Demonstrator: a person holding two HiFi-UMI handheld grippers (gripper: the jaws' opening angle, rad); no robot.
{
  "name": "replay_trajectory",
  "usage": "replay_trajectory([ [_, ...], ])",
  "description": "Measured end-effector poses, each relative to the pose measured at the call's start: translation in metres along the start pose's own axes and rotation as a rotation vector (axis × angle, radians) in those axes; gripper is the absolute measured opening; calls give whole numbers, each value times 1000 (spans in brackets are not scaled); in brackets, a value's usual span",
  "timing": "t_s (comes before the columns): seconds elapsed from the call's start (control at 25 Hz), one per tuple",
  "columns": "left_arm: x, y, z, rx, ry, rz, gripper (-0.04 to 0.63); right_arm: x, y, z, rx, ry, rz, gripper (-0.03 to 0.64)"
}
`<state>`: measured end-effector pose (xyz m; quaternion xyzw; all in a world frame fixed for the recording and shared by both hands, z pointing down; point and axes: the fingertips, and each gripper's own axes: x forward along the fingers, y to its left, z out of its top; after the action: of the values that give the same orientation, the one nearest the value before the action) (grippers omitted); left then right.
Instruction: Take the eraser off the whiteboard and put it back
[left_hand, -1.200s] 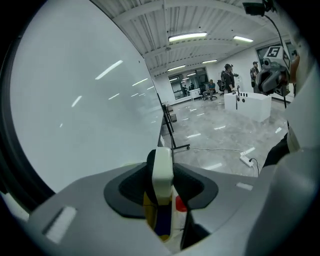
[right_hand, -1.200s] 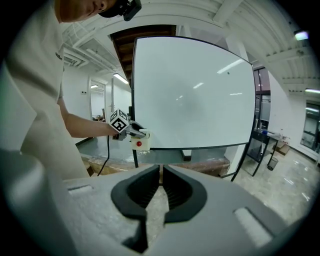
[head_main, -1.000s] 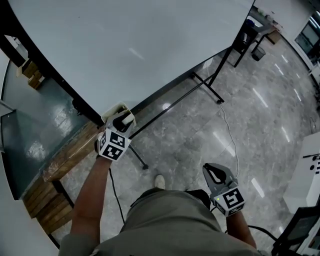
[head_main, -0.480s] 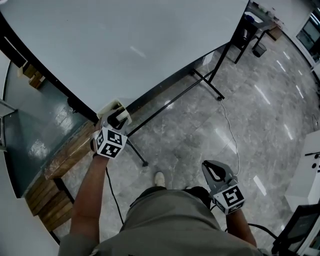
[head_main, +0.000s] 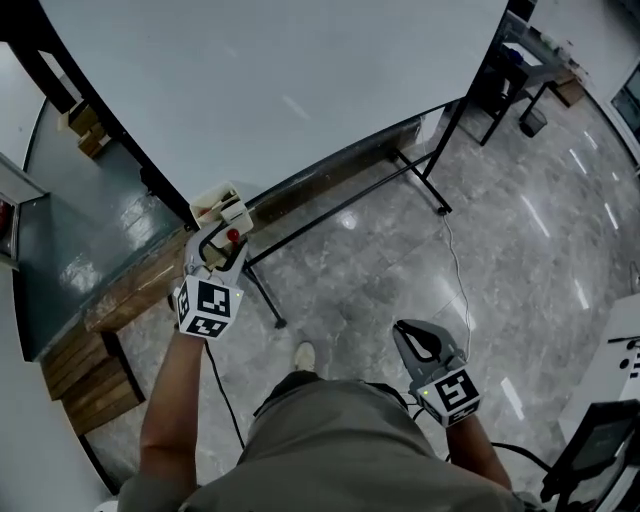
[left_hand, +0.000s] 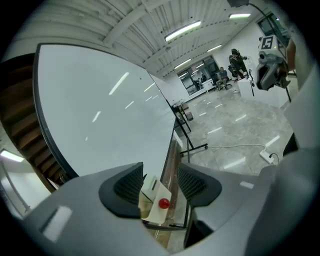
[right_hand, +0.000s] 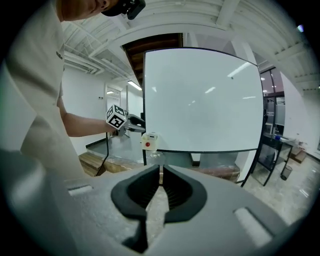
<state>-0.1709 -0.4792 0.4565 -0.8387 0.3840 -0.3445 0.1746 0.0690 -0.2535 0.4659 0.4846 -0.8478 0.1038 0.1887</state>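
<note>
The eraser (head_main: 221, 208), a cream block with a red knob, sticks to the lower left corner of the whiteboard (head_main: 290, 80). My left gripper (head_main: 222, 244) hangs just in front of it. Its jaws are opening and its pads do not touch the block. In the left gripper view the eraser (left_hand: 157, 202) shows beyond the gap of the left gripper (left_hand: 160, 176), by the board's (left_hand: 100, 115) bottom edge. My right gripper (head_main: 421, 341) hangs low over the floor by my right hip, shut and empty. From the right gripper (right_hand: 161, 186) view the eraser (right_hand: 149, 141) clings to the board (right_hand: 200, 100).
The board stands on a black frame with legs (head_main: 420, 180) across the grey stone floor. A wooden bench (head_main: 130, 300) lies to the left below the board. A white cable (head_main: 458, 270) runs over the floor. Dark desks (head_main: 520, 75) stand at the far right.
My left gripper has opened and drawn back from the eraser toward me; the eraser stays on the board's corner. The right gripper has drifted slightly left.
</note>
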Motion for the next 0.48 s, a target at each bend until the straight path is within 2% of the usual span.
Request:
replay_trajectory([
  [0.08, -31, -20, 21, -25, -38, 8, 221, -15, -2, -1, -27, -5, 35, 12],
  [0.12, -47, -32, 31, -60, -63, 6, 216, -23, -4, -3, -40, -8, 51, 12],
  [0.24, -98, -77, 60, -238, -168, -11, 172, -52, -7, -11, -80, -19, 103, 12],
  [0.32, -134, -108, 71, -332, -218, -11, 110, -67, -3, -21, -94, -26, 142, 12],
  [0.48, -196, -170, 87, -391, -203, -9, 21, -91, 16, -38, -115, -35, 242, 12],
])
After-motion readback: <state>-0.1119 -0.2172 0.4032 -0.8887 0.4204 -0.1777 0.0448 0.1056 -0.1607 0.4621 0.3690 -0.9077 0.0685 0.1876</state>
